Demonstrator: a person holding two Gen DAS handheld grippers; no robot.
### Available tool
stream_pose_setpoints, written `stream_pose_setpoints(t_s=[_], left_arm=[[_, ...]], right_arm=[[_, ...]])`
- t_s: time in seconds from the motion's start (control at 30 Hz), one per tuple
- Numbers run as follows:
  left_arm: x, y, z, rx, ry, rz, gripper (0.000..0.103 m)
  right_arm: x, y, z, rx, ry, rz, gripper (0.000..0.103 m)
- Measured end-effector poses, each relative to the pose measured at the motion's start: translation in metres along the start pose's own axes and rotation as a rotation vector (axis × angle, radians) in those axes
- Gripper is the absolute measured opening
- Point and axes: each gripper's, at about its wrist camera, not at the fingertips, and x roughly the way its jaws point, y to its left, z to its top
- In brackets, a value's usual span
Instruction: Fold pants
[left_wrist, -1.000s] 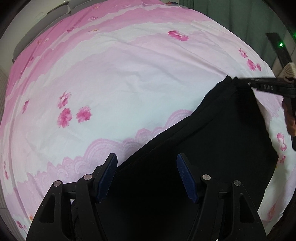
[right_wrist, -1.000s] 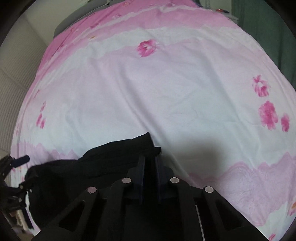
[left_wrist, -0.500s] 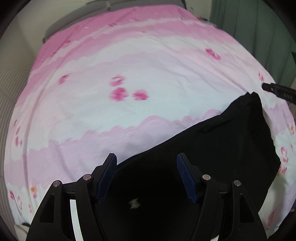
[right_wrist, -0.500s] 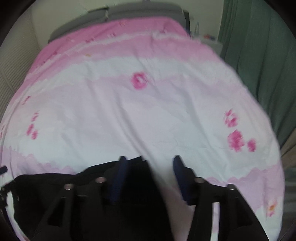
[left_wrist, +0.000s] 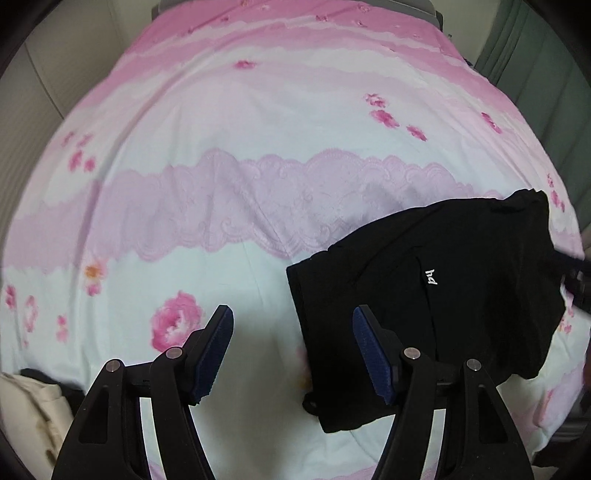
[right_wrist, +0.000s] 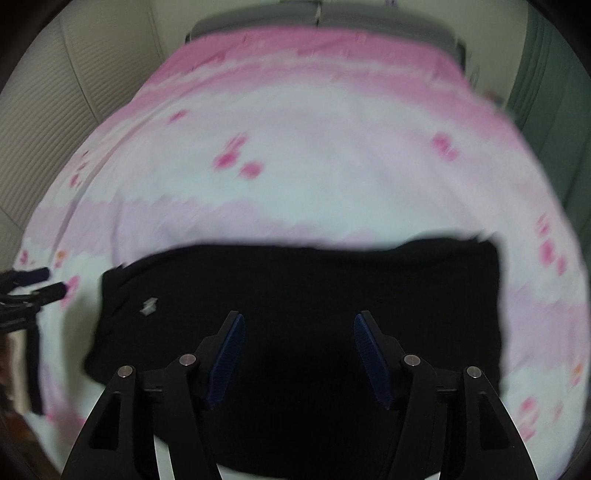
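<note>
The folded black fabric pants (left_wrist: 436, 295) lie flat on the pink and white flowered bedspread (left_wrist: 258, 192), ahead and to the right of the left gripper (left_wrist: 291, 347), whose blue-padded fingers are spread apart and hold nothing. The right gripper (right_wrist: 299, 350) hovers directly over the same pants (right_wrist: 303, 295), its fingers likewise spread wide and empty.

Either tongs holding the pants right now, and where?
Neither. Left tongs and right tongs are open; the pants lie loose on the bed.
</note>
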Motion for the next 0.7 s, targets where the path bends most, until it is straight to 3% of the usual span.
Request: stream_pose_setpoints(t_s=[0.2,0.33,0.5,0.7], left_arm=[[0.044,0.004,0.011,-0.05,0.066,-0.132,0.062],[0.065,0.015,0.004,-0.121,0.108,-0.28,0.062],[0.09,0.028,-0.001,-0.154,0.144,-0.364,0.063],[0.108,0.036,-0.001,-0.164,0.16,-0.488,0.072]], right_arm=[[0.008,0.028,-0.021,0.058,0.105,0.022,0.063],[0.005,0.033,-0.026,0.075,0.137,-0.006,0.063],[0.004,0.044,-0.027,0.056,0.156,-0.063,0.063],[0.01,0.063,-0.029,0.022,0.169,-0.08,0.063]])
